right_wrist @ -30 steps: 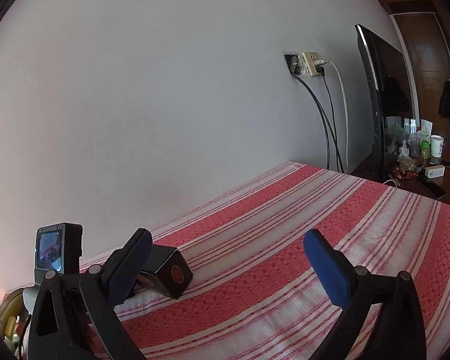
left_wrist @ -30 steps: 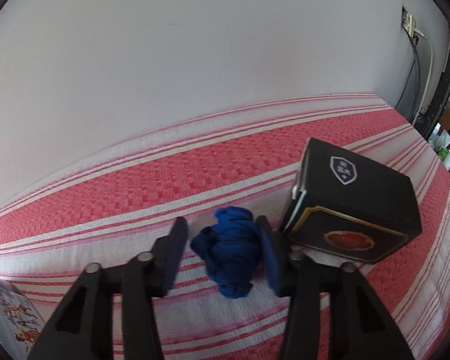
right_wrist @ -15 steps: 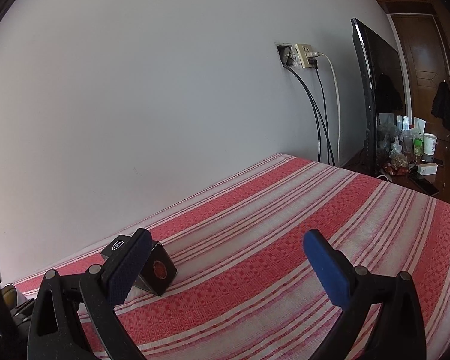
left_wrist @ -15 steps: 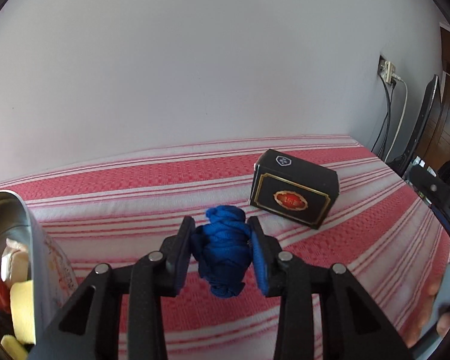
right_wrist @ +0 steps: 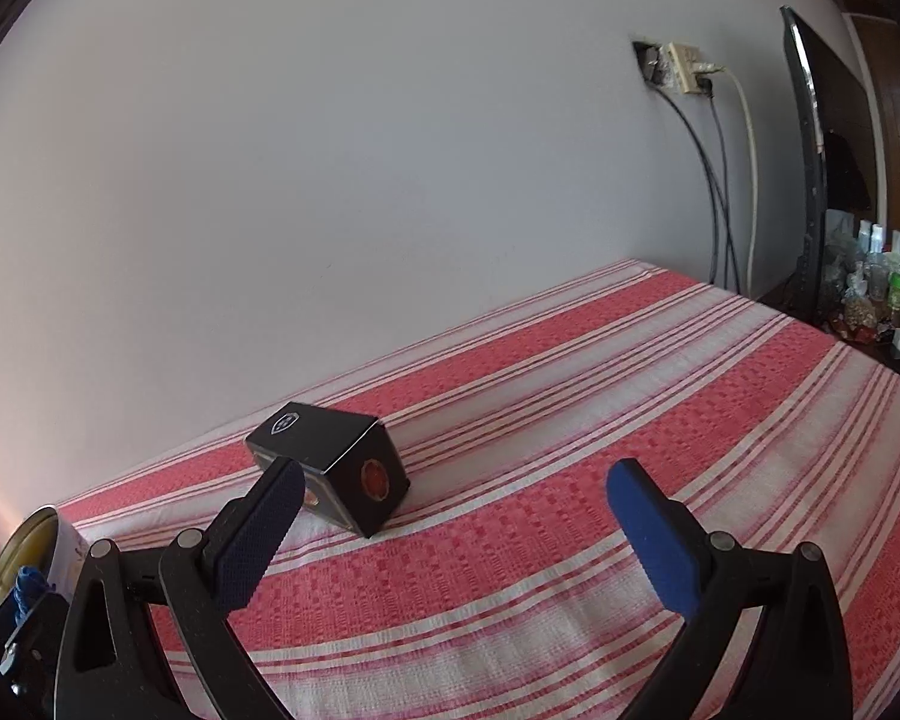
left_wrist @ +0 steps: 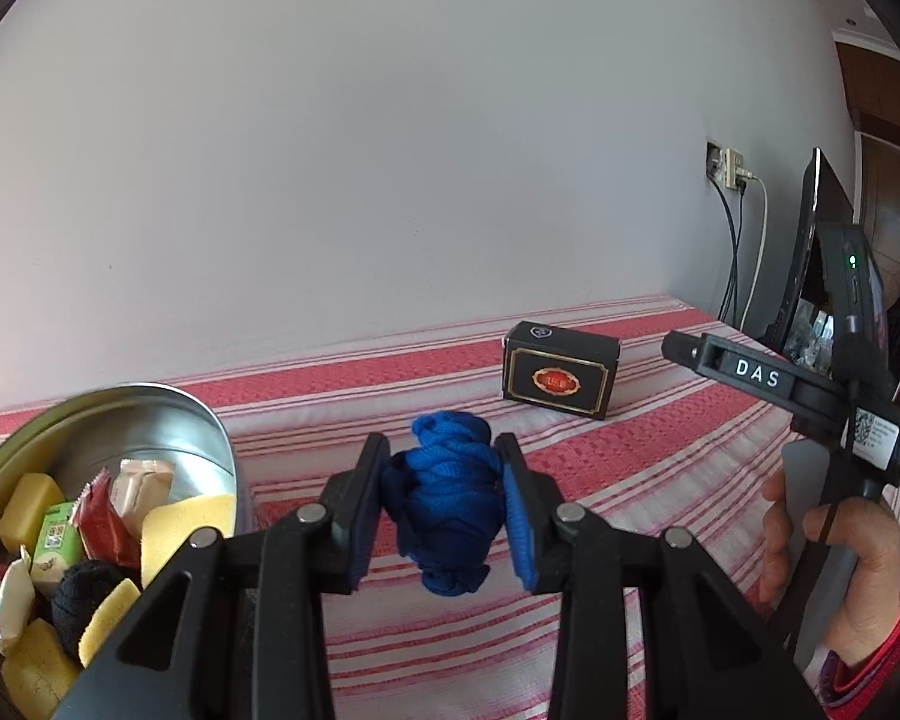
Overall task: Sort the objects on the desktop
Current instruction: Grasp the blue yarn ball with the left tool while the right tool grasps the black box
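Left gripper (left_wrist: 444,501) is clamped on a bundle of blue cord (left_wrist: 447,504), its two pads pressing the bundle from either side, and the bundle hangs between them above the red-and-white striped cloth (left_wrist: 660,450). Whether the bundle's lower end touches the cloth cannot be told. Just to the left of this gripper stands a round metal tin (left_wrist: 168,420), open at the top, holding yellow sponges, wrapped snacks and a dark ball of yarn; the blue cord sits beside the tin's rim, not over it. Farther back on the cloth, beyond the cord and a little to the right, a black box (left_wrist: 561,378) with gold trim and a red emblem rests on its own. At the right edge of the left wrist view, a hand (left_wrist: 834,570) grips the handle of the other tool.

Right gripper (right_wrist: 450,516) has its jaws spread wide with nothing between them. It hovers above the striped cloth, and the black box (right_wrist: 330,462) lies just past its left finger.
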